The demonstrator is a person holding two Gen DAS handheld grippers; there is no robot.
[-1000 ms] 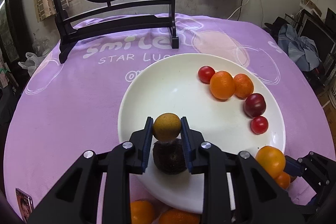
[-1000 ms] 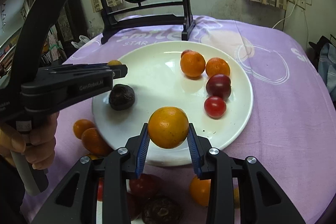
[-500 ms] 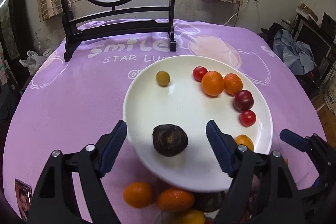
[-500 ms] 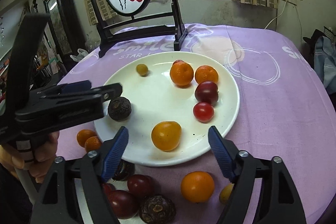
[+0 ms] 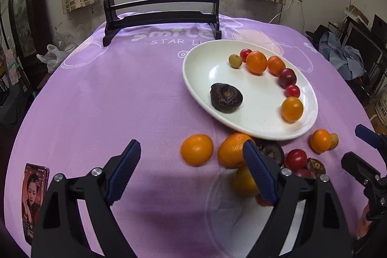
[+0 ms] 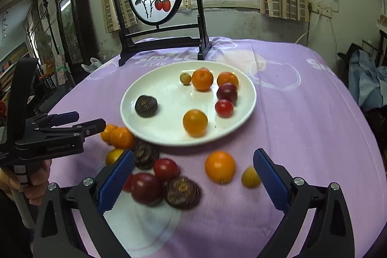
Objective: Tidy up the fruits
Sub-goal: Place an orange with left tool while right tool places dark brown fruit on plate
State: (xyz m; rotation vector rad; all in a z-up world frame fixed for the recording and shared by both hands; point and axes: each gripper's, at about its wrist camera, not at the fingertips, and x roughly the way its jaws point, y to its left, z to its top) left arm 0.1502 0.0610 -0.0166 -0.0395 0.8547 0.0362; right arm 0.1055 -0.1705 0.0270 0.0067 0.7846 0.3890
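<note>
Left wrist view showed the left gripper (image 5: 192, 172) spread wide and empty above the purple tablecloth (image 5: 121, 93), with two loose oranges (image 5: 197, 150) lying just beyond its fingertips near the table's front edge. The right gripper (image 6: 193, 181) likewise stood wide apart holding nothing, over a cluster of dark red plums (image 6: 147, 189) and an orange tangerine (image 6: 220, 167). Beyond them the round white plate (image 6: 169, 134) carried a dark wrinkled fruit (image 6: 146, 106) and an arc of orange and red fruits along its far rim.

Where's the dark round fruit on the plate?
The dark fruit sits alone on the plate's left side in the right wrist view, apart from the fruit arc.
</note>
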